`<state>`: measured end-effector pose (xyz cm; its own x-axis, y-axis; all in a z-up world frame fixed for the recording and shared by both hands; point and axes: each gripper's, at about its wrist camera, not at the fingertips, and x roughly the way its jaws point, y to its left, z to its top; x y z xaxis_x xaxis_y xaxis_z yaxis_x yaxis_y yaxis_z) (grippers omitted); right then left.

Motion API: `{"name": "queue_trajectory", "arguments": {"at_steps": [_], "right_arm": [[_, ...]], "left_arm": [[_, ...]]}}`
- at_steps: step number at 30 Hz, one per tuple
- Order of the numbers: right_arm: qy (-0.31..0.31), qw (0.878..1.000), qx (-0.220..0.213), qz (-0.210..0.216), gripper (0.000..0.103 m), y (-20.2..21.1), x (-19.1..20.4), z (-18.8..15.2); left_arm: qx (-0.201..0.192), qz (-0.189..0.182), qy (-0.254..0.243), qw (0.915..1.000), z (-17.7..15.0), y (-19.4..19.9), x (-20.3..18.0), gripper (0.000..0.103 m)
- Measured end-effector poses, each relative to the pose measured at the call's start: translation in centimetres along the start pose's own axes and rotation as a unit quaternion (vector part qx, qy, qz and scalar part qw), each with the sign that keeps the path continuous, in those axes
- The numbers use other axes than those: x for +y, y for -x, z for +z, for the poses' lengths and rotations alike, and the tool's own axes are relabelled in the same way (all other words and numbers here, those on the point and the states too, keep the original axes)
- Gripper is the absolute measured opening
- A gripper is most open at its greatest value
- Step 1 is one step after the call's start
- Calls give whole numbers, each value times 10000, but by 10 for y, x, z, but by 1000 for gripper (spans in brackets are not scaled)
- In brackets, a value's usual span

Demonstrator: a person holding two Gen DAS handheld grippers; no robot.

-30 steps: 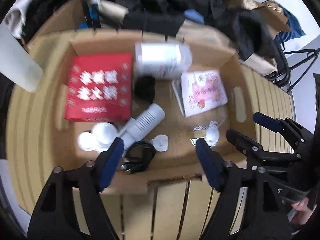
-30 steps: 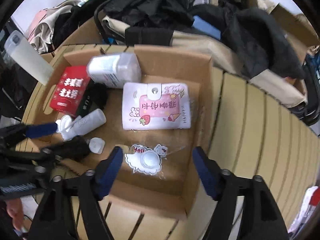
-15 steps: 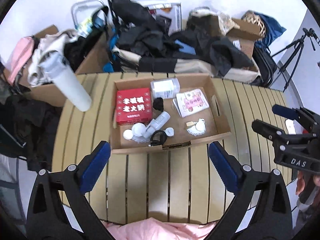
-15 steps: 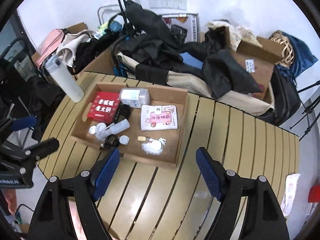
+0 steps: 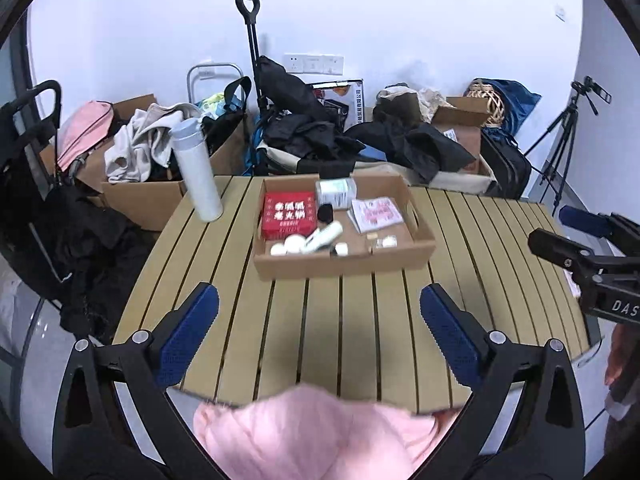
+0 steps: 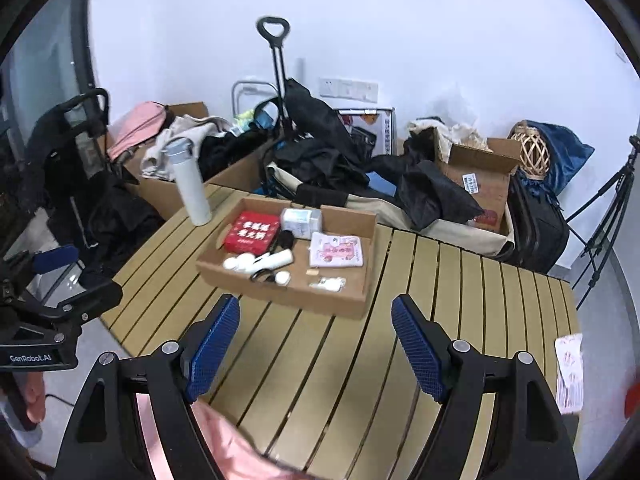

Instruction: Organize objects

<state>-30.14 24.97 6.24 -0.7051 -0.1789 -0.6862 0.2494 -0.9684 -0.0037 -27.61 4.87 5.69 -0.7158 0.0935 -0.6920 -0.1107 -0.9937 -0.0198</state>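
A shallow cardboard box (image 5: 424,236) (image 6: 320,302) sits in the middle of the slatted wooden table (image 5: 360,320) (image 6: 460,320). It holds a red box (image 5: 290,214) (image 6: 252,232), a clear-capped white container (image 5: 336,191) (image 6: 300,220), a pink-and-white pack (image 5: 376,214) (image 6: 337,255), a white tube (image 5: 326,236) (image 6: 276,260), small white lids and a black cable. My left gripper (image 5: 320,320) is open and empty, well back from the box. My right gripper (image 6: 316,340) is open and empty, also back from it.
A tall white bottle (image 5: 197,168) (image 6: 189,182) stands at the table's left edge. Boxes, bags and dark clothes (image 5: 340,136) pile up behind the table. A tripod (image 5: 568,140) stands at the right. Pink cloth (image 5: 320,432) lies near the table's front edge.
Both grippers have pulled far back and up from over the box, so the whole table and room now show. Both stay open and empty.
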Motion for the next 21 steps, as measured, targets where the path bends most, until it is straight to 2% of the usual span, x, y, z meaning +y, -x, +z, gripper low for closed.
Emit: {"name": "queue_trajectory", "arguments": {"at_steps": [4,6,11,15,17,21], "right_arm": [[193,9994,-282,-37,82,40,25,-51],[263,9990,-357,11,82,53,34,-74],[167,9990,-386,152,82,82,55,-136],[-12,9990,-291,331,82,96,67,-180],[-249,9982,-182,522,82,101,69,-202],[-488,9967,-183,620,82,119,82,-238]], "left_arm": [[-280,-68,-82,9996,-44,34,-2,103],[-414,53,-272,9988,-68,50,-6,103],[-793,152,-507,9954,-125,93,-10,103],[-793,-35,-480,9957,-165,119,-10,103],[-805,0,-443,9958,-184,127,-12,103],[-691,-50,-303,9971,-212,127,-15,103]]}}
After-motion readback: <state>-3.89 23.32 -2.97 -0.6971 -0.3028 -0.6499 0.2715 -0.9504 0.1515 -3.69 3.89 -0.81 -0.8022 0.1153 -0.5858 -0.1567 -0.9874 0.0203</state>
